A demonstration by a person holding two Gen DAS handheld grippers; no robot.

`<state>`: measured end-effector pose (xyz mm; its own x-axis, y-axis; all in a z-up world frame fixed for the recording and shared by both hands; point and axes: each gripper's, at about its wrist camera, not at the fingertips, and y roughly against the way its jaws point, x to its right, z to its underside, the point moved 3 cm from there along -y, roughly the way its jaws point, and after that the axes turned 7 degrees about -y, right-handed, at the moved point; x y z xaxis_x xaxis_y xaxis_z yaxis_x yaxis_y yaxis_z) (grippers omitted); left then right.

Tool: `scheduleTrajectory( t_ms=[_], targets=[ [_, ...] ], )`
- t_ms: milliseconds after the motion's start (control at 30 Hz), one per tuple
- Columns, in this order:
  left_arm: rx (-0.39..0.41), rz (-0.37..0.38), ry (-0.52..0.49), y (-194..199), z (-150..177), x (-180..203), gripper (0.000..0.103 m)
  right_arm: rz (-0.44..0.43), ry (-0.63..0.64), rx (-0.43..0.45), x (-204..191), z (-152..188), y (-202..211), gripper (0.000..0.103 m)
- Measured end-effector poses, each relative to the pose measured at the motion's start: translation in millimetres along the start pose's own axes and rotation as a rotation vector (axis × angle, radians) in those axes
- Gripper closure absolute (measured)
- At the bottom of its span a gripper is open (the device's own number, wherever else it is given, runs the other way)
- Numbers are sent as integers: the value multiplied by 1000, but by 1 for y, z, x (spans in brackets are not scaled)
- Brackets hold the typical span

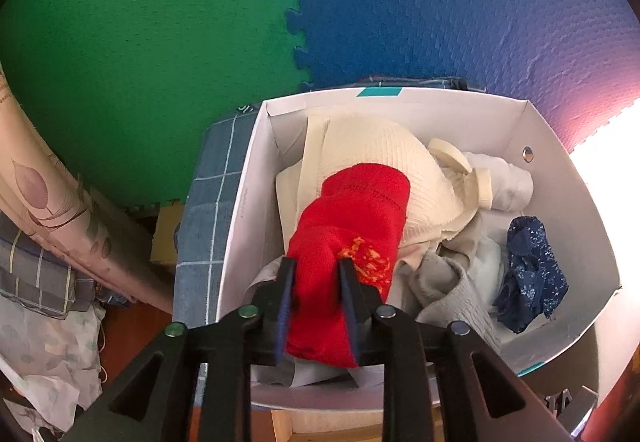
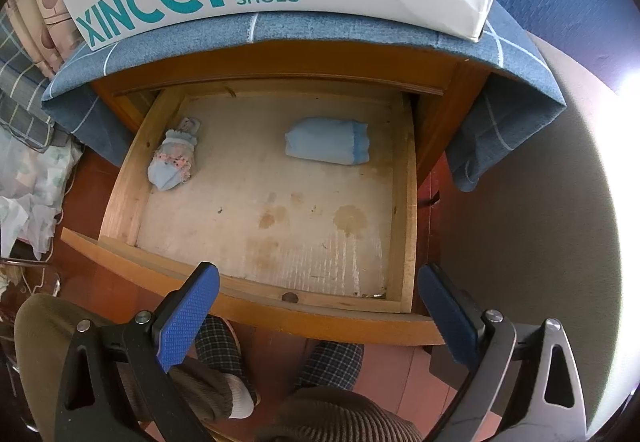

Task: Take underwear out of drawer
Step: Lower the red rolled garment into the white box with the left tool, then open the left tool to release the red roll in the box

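In the left wrist view my left gripper [image 1: 317, 262] is shut on a rolled red piece of underwear [image 1: 360, 210] with orange stitching. The roll rests on the pile inside a white shoe box [image 1: 400, 98]. In the right wrist view my right gripper [image 2: 319, 271] stands open and empty over the front edge of the pulled-out wooden drawer [image 2: 256, 306]. On the drawer floor lie a light blue roll [image 2: 326, 145] toward the back right and a blue and pink roll [image 2: 172, 162] at the back left.
The box holds a cream knit garment [image 1: 372, 146], grey cloth [image 1: 448, 282] and a navy patterned piece [image 1: 532, 270]. It stands on a blue checked cloth [image 2: 360, 30] over the nightstand. A person's checked slippers [image 2: 332, 362] are below the drawer front. Green and blue foam mats [image 1: 160, 42] cover the wall behind.
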<state>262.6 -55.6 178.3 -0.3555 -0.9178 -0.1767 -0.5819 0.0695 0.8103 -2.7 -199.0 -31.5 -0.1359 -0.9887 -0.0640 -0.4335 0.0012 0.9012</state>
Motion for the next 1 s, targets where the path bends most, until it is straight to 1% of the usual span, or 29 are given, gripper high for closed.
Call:
scheduleTrajectory(
  t_ms=[67, 133, 200, 333, 400, 500, 567, 667, 767, 867, 1000],
  targets=[
    [1, 16, -4, 3, 1, 1, 74, 3, 5, 0, -1, 0, 0, 5],
    [16, 31, 4, 9, 2, 0, 67, 7, 11, 1, -3, 0, 0, 5],
    [27, 43, 10, 16, 5, -1, 62, 11, 14, 1, -3, 1, 0, 5],
    [36, 46, 0, 30, 14, -4, 62, 13, 12, -1, -4, 0, 0, 5],
    [52, 40, -6, 39, 20, -7, 62, 17, 13, -1, -4, 0, 0, 5],
    [66, 57, -3, 52, 31, -12, 61, 25, 19, -2, -6, 0, -1, 5],
    [77, 50, -9, 62, 39, -14, 61, 28, 24, -3, -6, 0, -1, 5],
    [101, 42, -28, 76, 57, -14, 59, 38, 30, -2, -6, 1, -1, 5],
    [105, 37, -45, 83, 82, -13, 54, 43, 31, 0, -6, 0, -1, 5],
    [77, 34, -50, 77, 113, -11, 53, 44, 30, -2, -5, 0, -1, 5],
    [24, 19, -15, 56, 148, -12, 53, 56, 31, 2, -5, -1, -1, 5]
  ],
)
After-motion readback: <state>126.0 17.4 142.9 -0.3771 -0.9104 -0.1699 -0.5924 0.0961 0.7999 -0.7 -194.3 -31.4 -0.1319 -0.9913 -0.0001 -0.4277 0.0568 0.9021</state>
